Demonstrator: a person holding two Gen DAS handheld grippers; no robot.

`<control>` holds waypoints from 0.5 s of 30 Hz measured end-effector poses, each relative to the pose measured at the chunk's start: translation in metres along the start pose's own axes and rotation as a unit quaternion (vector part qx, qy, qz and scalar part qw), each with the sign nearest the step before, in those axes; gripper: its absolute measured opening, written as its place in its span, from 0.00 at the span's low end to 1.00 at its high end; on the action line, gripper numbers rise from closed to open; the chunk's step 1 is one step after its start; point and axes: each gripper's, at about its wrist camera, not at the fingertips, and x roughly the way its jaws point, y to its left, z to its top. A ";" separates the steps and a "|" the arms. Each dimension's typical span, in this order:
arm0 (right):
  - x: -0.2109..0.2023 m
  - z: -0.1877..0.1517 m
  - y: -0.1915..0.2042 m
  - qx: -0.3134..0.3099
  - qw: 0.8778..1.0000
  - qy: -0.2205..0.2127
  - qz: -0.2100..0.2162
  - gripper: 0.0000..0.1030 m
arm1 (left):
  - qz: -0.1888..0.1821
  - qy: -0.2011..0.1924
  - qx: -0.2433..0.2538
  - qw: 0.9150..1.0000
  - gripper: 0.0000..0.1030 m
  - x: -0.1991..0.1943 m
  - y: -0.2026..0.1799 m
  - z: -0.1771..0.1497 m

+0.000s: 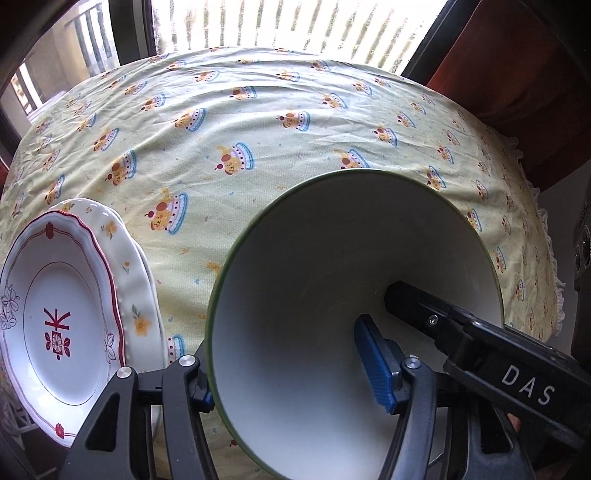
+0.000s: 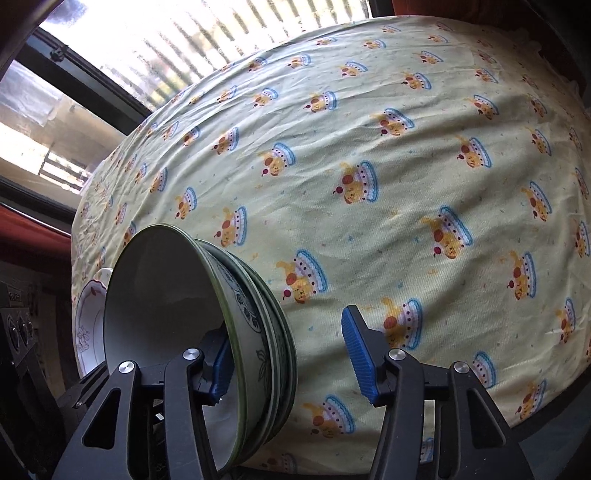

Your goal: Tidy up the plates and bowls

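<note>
The counter [image 1: 295, 122] filled most of both views, draped in a pale yellow-green tablecloth [image 2: 406, 155] printed with rows of small cakes and wrinkled toward the far edge, with a frilled hem at the right of the left wrist view. Behind it, along the top of each frame, a bright window [image 1: 295, 26] with dark frames showed a washed-out railing, and a dark red curtain [image 1: 517, 55] hung in the upper right of the left wrist view.

A white bowl with a green rim [image 1: 332, 295] stood in the lower centre of the left wrist view; from the right wrist view it topped a stack of bowls [image 2: 258, 332] at lower left. At the lower left of the left wrist view lay a stack of plates [image 1: 74, 295], a red-trimmed scalloped plate over a cream one with yellow flowers.

The left tongs [image 1: 291, 380] straddled the bowl's near wall, one blue pad inside and one outside, partly closed; whether they pressed it I could not tell. The right tongs [image 2: 291, 358] straddled the stack's rim, the left pad inside the top bowl, the right pad clear of the stack.
</note>
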 end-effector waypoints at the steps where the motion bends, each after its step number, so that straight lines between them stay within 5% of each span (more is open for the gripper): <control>1: 0.001 0.001 -0.001 -0.002 1.000 0.003 0.007 0.55 | 0.003 0.000 -0.002 1.000 0.62 -0.001 0.000 0.000; 6: 0.003 0.003 -0.003 -0.003 0.999 0.017 0.029 0.49 | 0.012 0.004 -0.007 1.000 0.62 0.000 -0.003 0.000; 11: 0.002 0.006 0.006 -0.031 0.999 0.025 0.037 0.30 | 0.023 0.006 -0.009 1.000 0.62 0.001 -0.011 0.001; 15: 0.002 0.007 0.008 -0.045 0.998 0.033 0.036 0.30 | 0.028 0.001 -0.017 0.999 0.59 0.000 -0.013 -0.001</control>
